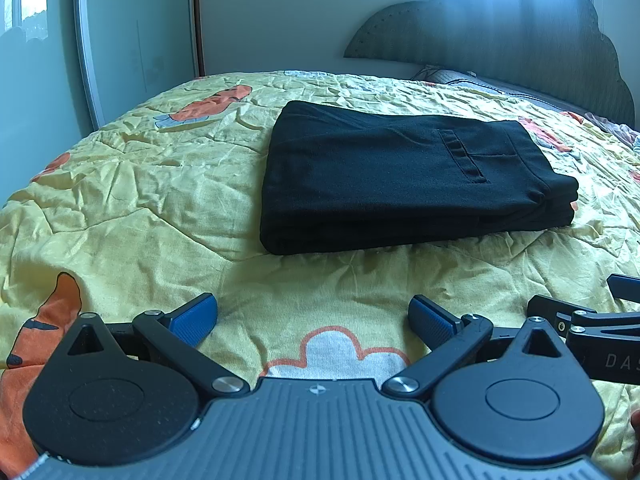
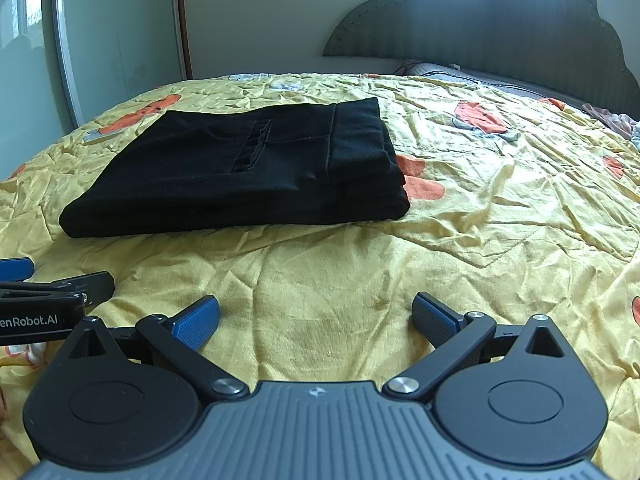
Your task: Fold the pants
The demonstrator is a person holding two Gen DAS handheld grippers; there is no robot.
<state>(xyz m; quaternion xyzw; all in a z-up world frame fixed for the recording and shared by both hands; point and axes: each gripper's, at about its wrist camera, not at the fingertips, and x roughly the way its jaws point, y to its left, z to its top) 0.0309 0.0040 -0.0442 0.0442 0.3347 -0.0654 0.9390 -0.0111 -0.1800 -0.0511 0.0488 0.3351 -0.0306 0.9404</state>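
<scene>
Black pants lie folded into a flat rectangular stack on the yellow bedspread, a back pocket facing up. In the right wrist view the same pants sit ahead and to the left. My left gripper is open, blue pads wide apart, hovering low over the bedspread well short of the pants. My right gripper is also open with nothing between its fingers, short of the stack. Each gripper shows at the edge of the other's view: the right gripper and the left gripper.
A dark scalloped headboard stands at the far right with a pillow below it. A wardrobe door and wall rise behind the bed's far left edge. Wrinkled yellow bedspread with orange prints spreads to the right of the pants.
</scene>
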